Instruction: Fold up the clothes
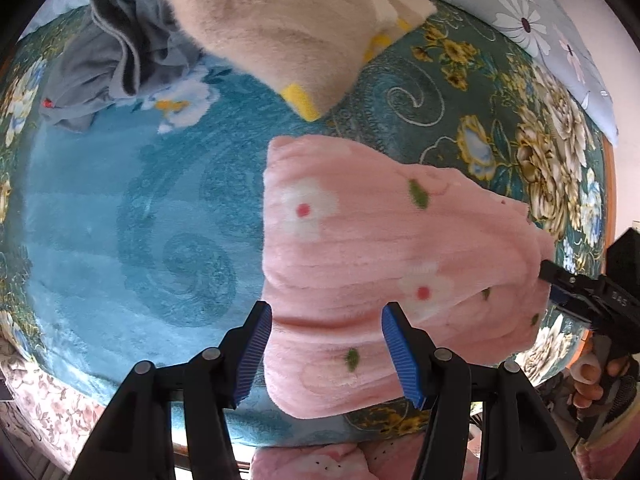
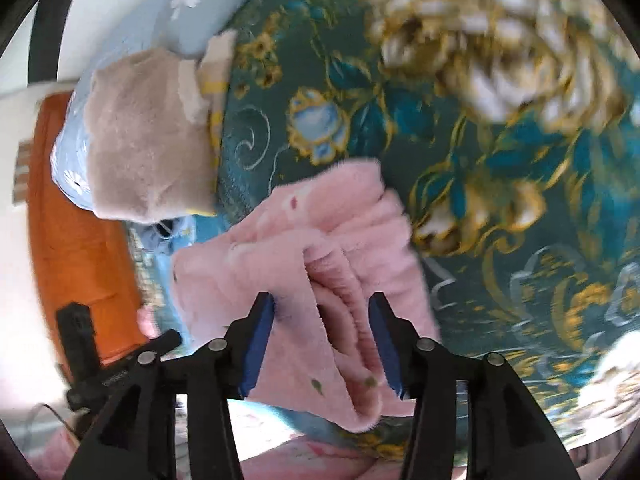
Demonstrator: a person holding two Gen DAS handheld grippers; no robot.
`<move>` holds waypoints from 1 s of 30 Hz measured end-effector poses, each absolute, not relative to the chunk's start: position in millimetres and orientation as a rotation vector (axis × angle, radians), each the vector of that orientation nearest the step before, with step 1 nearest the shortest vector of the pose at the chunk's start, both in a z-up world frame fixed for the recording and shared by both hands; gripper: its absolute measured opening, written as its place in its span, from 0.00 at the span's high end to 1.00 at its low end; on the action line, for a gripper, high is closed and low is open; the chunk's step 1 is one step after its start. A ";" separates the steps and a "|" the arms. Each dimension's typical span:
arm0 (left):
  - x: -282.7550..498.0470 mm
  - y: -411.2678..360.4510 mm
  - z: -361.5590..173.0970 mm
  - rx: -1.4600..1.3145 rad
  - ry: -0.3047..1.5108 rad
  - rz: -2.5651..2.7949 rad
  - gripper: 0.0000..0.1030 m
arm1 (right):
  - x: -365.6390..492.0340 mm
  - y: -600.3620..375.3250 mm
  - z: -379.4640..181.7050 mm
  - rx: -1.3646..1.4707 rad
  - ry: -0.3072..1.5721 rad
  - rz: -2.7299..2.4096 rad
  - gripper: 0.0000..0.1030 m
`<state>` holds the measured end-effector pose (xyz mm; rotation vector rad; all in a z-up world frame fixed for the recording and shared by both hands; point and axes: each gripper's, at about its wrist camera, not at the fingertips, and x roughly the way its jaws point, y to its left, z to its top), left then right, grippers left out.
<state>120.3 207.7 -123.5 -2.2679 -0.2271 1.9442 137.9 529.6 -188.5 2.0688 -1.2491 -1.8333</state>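
left gripper jaws apart, right gripper likewise

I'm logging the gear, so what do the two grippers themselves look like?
Both the left gripper and right gripper have matte black angular plastic linkages with round silver pivot pins and ribbed blue finger pads. The right one carries small white lettering, unreadable, and a thin dark cable trails below.

folded pink fleece garment with white flowers and green leaves, flat on the teal floral blanket

My right wrist view motion-blurred: floral blanket smeared far right. Beige garment cut off by top edge. Pink garment hides blanket beneath.
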 end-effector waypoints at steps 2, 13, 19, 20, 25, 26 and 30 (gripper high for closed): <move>121.8 204.9 -125.3 -2.281 -0.221 1.938 0.41 | 142.8 527.9 -203.1 2.075 -1.300 -1.793 0.42; 126.2 207.2 -131.6 -2.364 -0.154 1.910 0.41 | 163.8 526.8 -225.6 1.955 -1.457 -1.680 0.33; 123.0 221.5 -117.9 -2.328 -0.096 1.920 0.41 | 161.6 515.2 -239.5 1.941 -1.510 -1.606 0.33; 123.0 223.5 -116.4 -2.324 -0.091 1.922 0.41 | 161.4 514.0 -237.7 1.934 -1.511 -1.603 0.34; 123.5 232.5 -112.4 -2.313 -0.073 1.921 0.41 | 159.9 508.4 -225.7 1.899 -1.492 -1.617 0.63; 123.8 234.0 -111.0 -2.306 -0.069 1.922 0.41 | 158.9 506.8 -222.6 1.896 -1.476 -1.632 0.67; 125.3 237.5 -105.2 -2.277 -0.061 1.931 0.41 | 157.1 506.2 -201.5 1.849 -1.430 -1.702 0.74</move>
